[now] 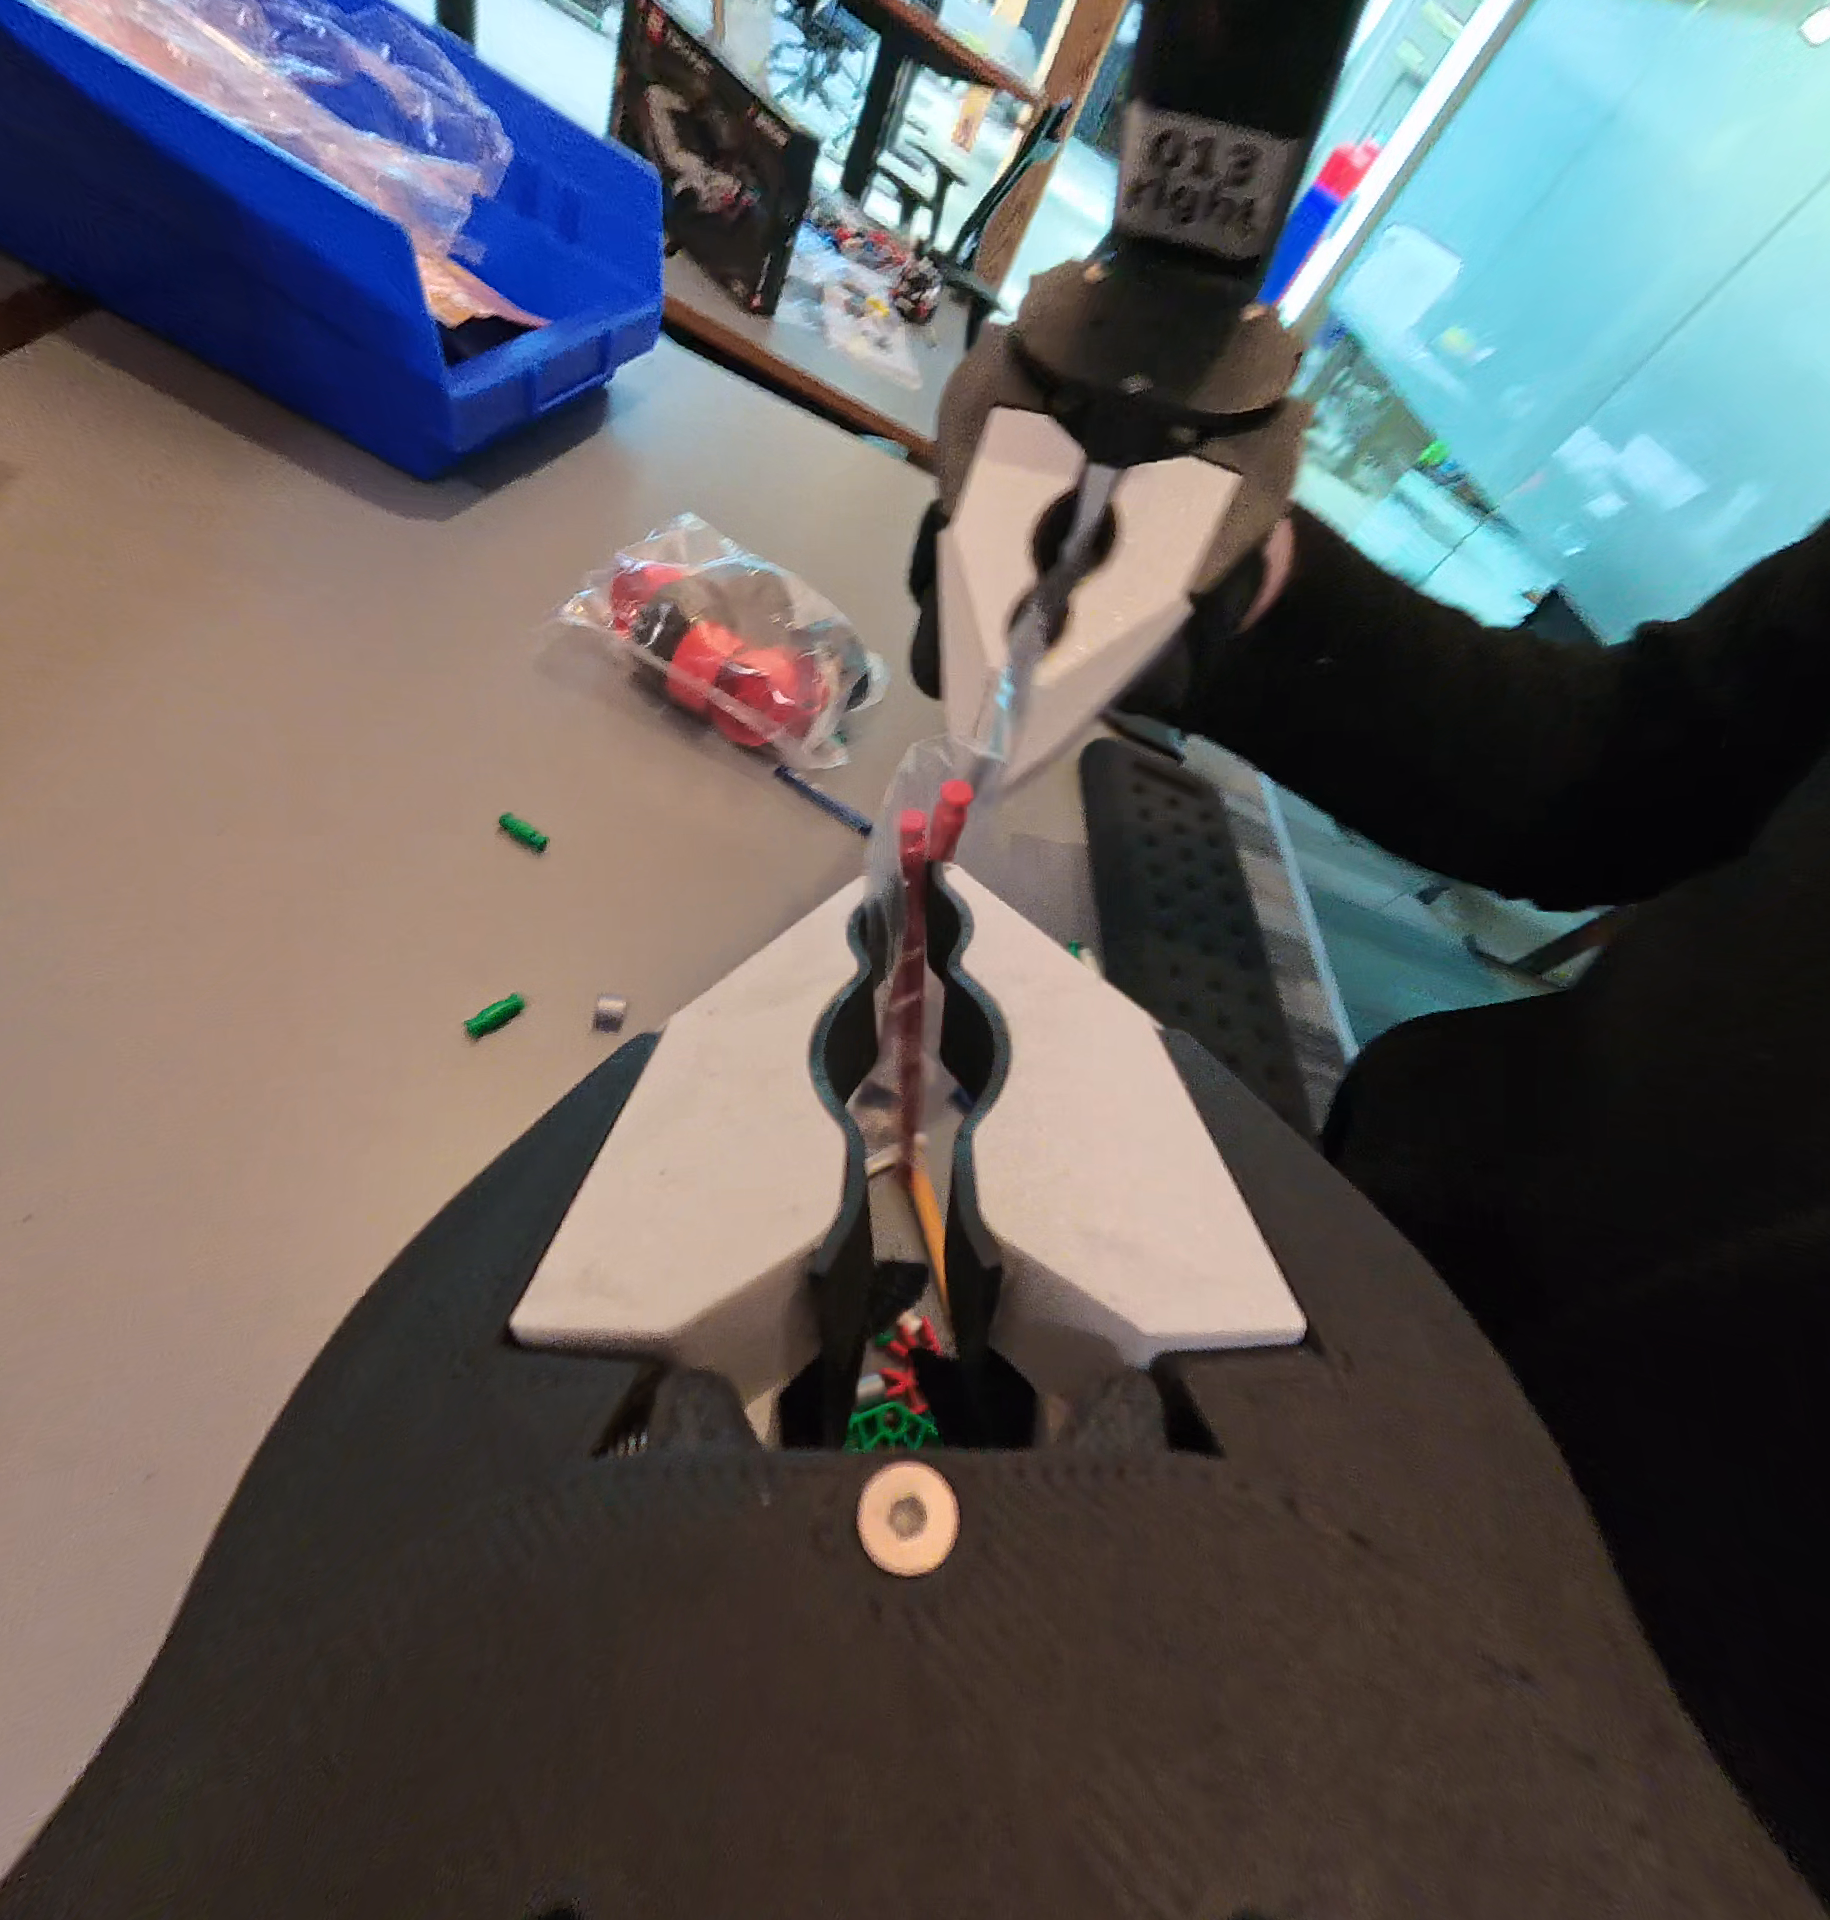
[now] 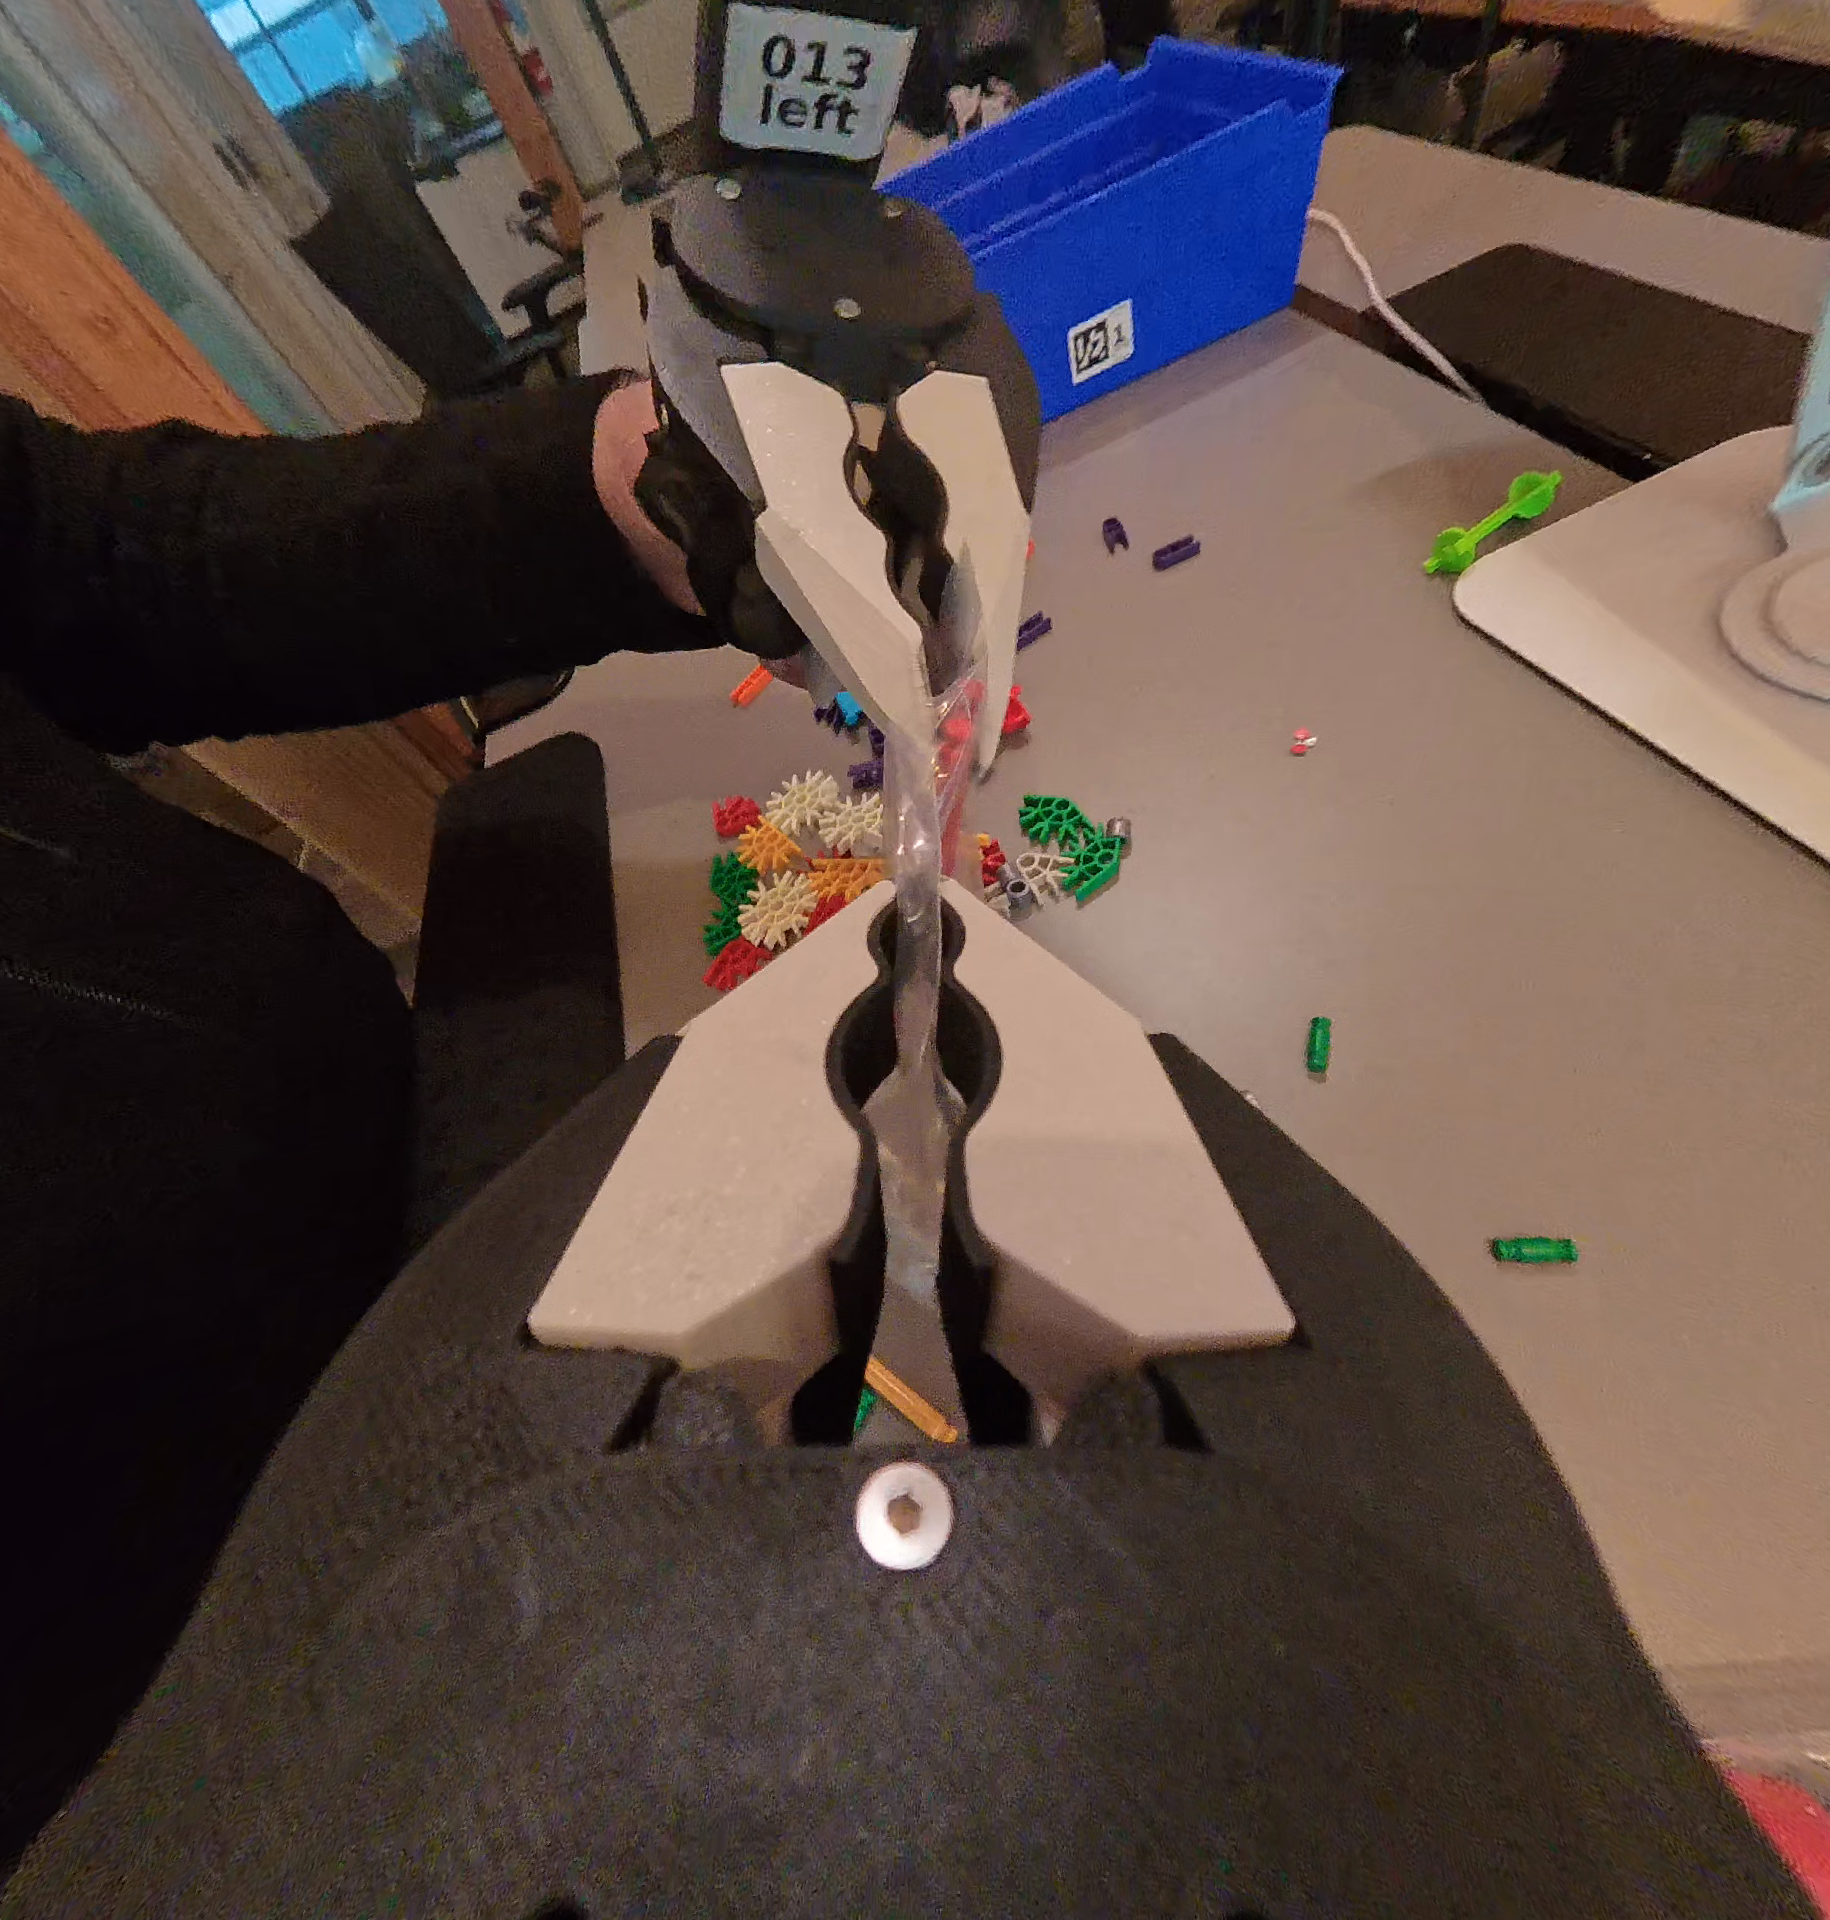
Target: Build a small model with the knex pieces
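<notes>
Closest to you, your left gripper (image 1: 916, 904) has its fingers pressed together on a clear plastic bag (image 1: 926, 831) with red rods (image 1: 911, 997) inside, the film running down the wavy channel between the pads; your right gripper (image 2: 921, 914) is likewise pinched shut on the other end of that same bag, so the bag hangs taut between the two tools, above the grey table (image 1: 215, 727) and touching nothing else; hold both pinches firm and level, I would judge, because the film is thin and slippery and could slide out of either channel if one side slackens, and pull evenly rather than twisting so the rods do not spear through; beneath the bag in the right wrist view lies a heap of snowflake-shaped connectors (image 2: 786, 873) in white, orange, green and red, so keep your height and avoid scattering them; further out sit loose green pegs (image 1: 495, 1016), a small grey piece (image 1: 607, 1013), and a second clear bag of red and black parts (image 1: 724, 655); beyond those a bright green rod (image 2: 1493, 520) lies near a pale stand base (image 2: 1617, 644); farthest back stands the blue bin (image 1: 319, 260) holding crumpled plastic wrap.
</notes>
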The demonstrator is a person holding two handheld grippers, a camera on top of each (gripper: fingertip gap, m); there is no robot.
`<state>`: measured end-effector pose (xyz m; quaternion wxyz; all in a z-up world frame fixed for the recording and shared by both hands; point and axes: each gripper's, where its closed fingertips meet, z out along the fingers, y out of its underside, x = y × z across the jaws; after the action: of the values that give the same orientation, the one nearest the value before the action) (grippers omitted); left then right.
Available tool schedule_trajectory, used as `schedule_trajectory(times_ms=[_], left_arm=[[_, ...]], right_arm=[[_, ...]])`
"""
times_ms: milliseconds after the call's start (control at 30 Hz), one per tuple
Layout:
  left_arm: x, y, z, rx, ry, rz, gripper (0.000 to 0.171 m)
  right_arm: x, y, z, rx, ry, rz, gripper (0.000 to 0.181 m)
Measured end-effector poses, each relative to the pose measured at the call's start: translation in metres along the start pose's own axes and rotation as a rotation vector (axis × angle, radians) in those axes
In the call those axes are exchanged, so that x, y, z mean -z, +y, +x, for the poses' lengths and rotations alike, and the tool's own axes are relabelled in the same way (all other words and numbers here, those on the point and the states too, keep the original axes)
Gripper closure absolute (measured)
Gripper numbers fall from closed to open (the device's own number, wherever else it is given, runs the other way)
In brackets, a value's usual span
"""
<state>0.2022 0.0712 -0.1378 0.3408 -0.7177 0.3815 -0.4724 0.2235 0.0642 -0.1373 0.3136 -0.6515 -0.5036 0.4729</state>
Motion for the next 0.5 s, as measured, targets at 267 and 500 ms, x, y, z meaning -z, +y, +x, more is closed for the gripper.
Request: schedule_trajectory(times_ms=[267, 500], left_arm=[[-0.002, -0.01, 0.011, -0.038, -0.017, 0.002, 0.169], [0.013, 0.009, 0.002, 0.09, 0.051, 0.063, 0.134]], right_arm=[[-0.007, -0.019, -0.008, -0.009, -0.021, 0.041, 0.181], [0.005, -0.032, -0.005, -0.109, -0.072, 0.161, 0.181]])
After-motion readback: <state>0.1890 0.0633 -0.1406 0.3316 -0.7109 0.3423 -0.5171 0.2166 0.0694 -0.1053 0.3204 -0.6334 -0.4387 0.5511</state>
